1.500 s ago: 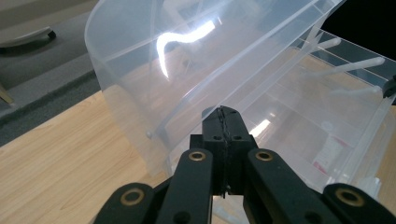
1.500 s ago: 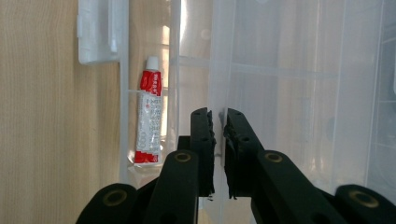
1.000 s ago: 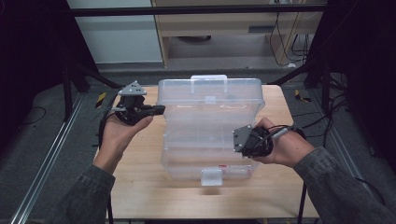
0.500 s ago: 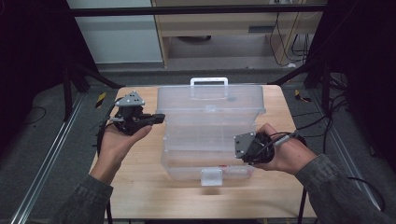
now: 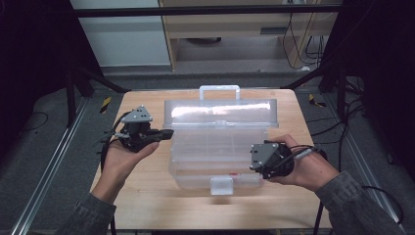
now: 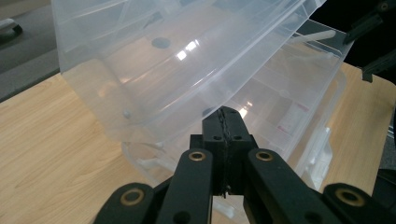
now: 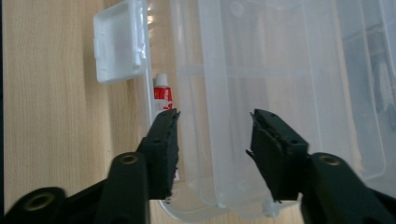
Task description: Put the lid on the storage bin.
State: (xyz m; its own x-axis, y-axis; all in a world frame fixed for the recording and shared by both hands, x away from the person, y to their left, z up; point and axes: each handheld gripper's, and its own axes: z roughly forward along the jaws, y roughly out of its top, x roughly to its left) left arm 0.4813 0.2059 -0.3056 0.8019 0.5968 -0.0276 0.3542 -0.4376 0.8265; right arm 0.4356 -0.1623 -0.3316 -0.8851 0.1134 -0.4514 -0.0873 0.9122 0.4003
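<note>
the work in hand looks like opening the clear plastic storage box (image 5: 218,147), which sits in the middle of the wooden table (image 5: 147,200) with its long axis running left to right across the person's front. its lid (image 5: 221,113) is lifted and tilted back, hinged along the far edge, with the carry handle (image 5: 219,91) pointing away from the person and the white front latch (image 5: 221,185) hanging loose at the near edge, pointing toward them. the left gripper (image 5: 164,134) is at the box's left end; in the left gripper view its jaws are pressed together with no gap, tips just under the raised lid's curved edge (image 6: 140,93), and i cannot tell whether they pinch any plastic or only prop it. the right gripper (image 5: 255,159) is at the box's right front corner, and in the right gripper view its jaws stand wide apart astride the box's rim (image 7: 210,116), gripping nothing; a small red and white tube (image 7: 162,93) lies inside by the latch (image 7: 119,42). i judge the lid is partway open, so the next move calls for swinging it further back from the left while the right steadies the base, keeping the light box from sliding or tipping.
</note>
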